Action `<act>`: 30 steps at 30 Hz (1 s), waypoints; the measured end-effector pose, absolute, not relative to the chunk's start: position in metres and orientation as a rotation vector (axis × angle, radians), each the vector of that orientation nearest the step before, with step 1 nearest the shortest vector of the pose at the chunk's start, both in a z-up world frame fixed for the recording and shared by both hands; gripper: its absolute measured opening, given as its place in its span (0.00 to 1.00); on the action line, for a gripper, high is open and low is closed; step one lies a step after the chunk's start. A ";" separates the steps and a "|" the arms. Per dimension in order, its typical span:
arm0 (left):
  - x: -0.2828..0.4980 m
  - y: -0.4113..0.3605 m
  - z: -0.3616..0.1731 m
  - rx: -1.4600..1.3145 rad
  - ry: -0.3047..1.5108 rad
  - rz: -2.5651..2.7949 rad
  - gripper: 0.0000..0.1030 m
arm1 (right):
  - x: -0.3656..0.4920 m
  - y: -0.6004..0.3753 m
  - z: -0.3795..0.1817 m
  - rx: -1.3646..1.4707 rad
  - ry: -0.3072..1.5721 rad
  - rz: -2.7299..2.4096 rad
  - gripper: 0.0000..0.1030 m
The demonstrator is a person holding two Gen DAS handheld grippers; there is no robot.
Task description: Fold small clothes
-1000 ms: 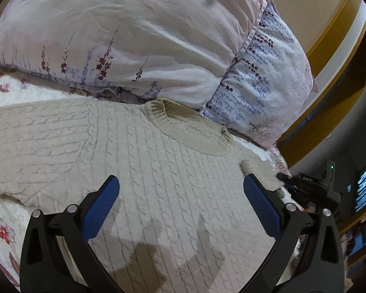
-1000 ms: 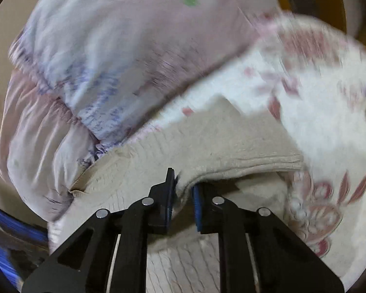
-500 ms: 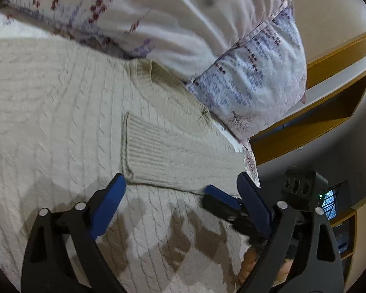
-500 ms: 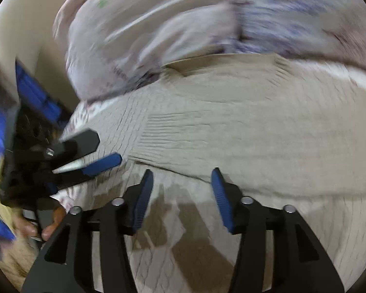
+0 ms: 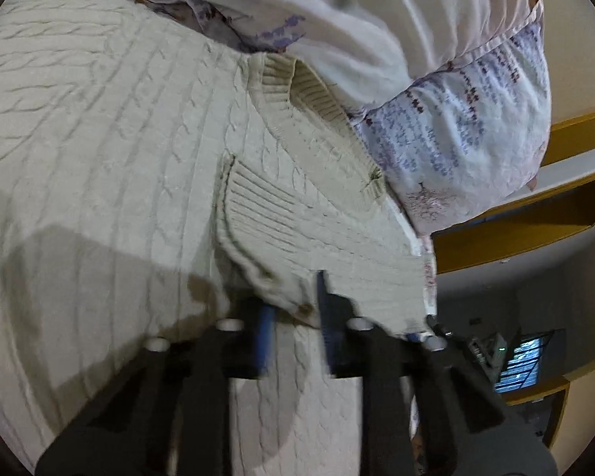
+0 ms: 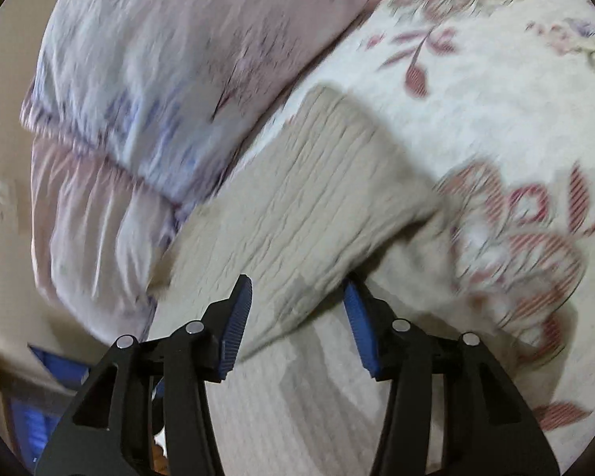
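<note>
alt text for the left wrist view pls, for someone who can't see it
The left gripper, its jaws just closed, pinches the ribbed cuff of a sleeve folded across a cream cable-knit sweater. Floral pillows lie beyond the collar.

Our left tool (image 5: 293, 321) has just closed onto the ribbed cuff (image 5: 265, 238) of the sweater sleeve folded across the chest. Our right tool (image 6: 297, 317), clamped a second ago, has opened and now straddles the other sleeve (image 6: 317, 198).

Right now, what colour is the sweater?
Cream, cable-knit sweater; clearest in the left wrist view.
</note>
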State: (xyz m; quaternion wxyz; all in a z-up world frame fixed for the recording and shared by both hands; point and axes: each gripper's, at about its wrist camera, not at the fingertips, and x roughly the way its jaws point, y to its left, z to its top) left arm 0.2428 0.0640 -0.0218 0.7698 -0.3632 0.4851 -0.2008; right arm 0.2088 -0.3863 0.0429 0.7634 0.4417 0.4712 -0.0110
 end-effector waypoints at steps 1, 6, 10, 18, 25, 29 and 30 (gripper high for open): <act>0.246 0.062 -0.022 -0.765 1.049 -0.431 0.08 | 0.208 -0.388 0.043 0.955 1.011 -0.043 0.49; 0.248 0.070 -0.001 -0.717 0.961 -0.435 0.07 | 0.205 -0.393 0.045 0.914 0.973 -0.097 0.40; 0.246 0.080 0.013 -0.630 0.892 -0.356 0.07 | 0.209 -0.386 0.043 0.856 0.973 -0.123 0.15; 0.248 0.083 -0.005 -0.610 0.979 -0.308 0.19 | 0.208 -0.365 0.044 0.641 1.029 -0.197 0.15; 0.199 0.128 0.025 -0.638 0.869 -0.378 0.65 | 0.197 -0.330 0.097 0.431 0.985 -0.146 0.32; 0.162 0.176 0.031 -0.669 0.792 -0.324 0.65 | 0.212 -0.279 0.105 0.339 1.018 0.042 0.40; 0.152 0.190 0.033 -0.677 0.772 -0.288 0.65 | 0.220 -0.260 0.102 0.306 1.039 0.093 0.40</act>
